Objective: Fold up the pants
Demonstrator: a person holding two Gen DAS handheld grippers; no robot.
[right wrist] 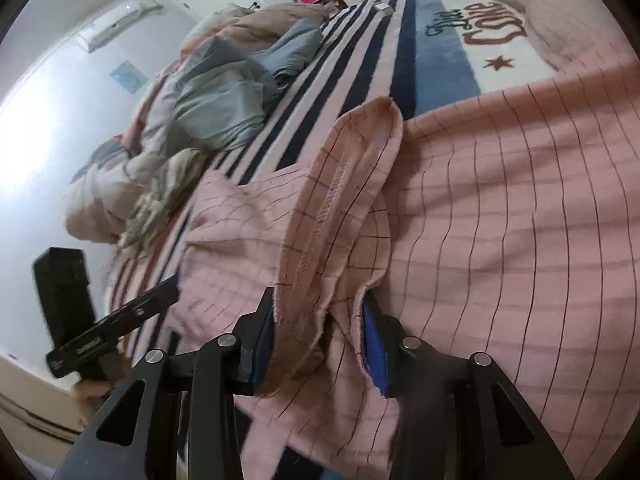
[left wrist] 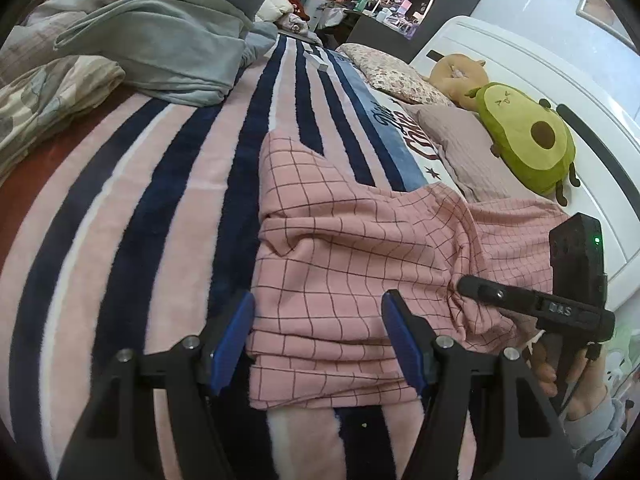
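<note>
My right claw has bunched pink checked pants fabric between its pads, apparently gripped; my left claw hangs released over their lower-centre edge. The pants lie rumpled, partly doubled on the striped blanket; squaring remains. Open blanket at left, avocado plush upper right.

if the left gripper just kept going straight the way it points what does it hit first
Most likely the pink checked pants, which lie right ahead between the left gripper's open fingers, on the striped blanket. Depth is hard to judge through the fisheye.
</note>
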